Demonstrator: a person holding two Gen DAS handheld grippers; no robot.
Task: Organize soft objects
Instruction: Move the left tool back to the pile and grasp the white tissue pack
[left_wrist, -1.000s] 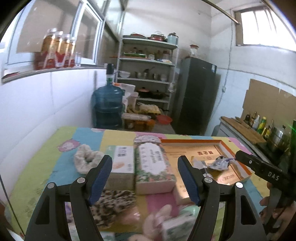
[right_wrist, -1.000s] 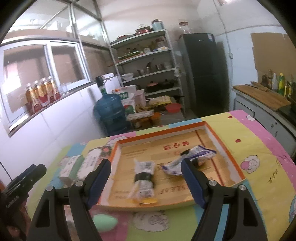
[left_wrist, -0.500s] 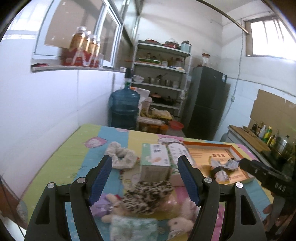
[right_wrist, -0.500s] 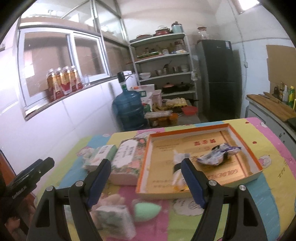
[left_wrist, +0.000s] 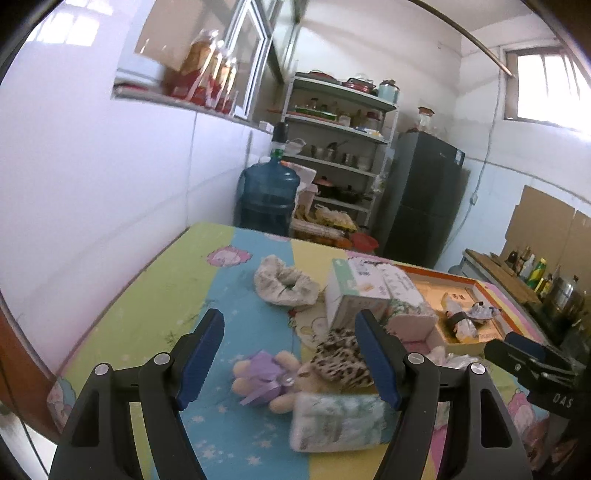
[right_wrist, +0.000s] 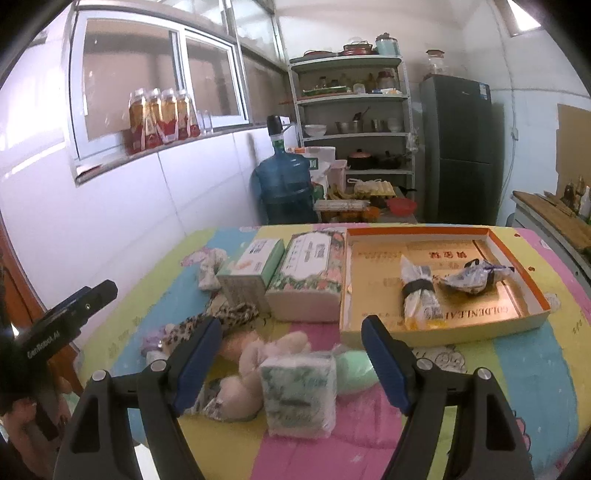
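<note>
Left claw (left_wrist: 290, 356) and right claw (right_wrist: 293, 356) both gape, holding nothing.

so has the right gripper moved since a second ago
Yes. The right gripper has pulled back toward the near table edge: the orange tray looks farther off, and the tissue pack now lies between its open fingers.

Two tissue boxes (right_wrist: 251, 273) (right_wrist: 308, 273), two tray packets (right_wrist: 419, 295) (right_wrist: 474, 275), one tray (right_wrist: 532, 314).
</note>
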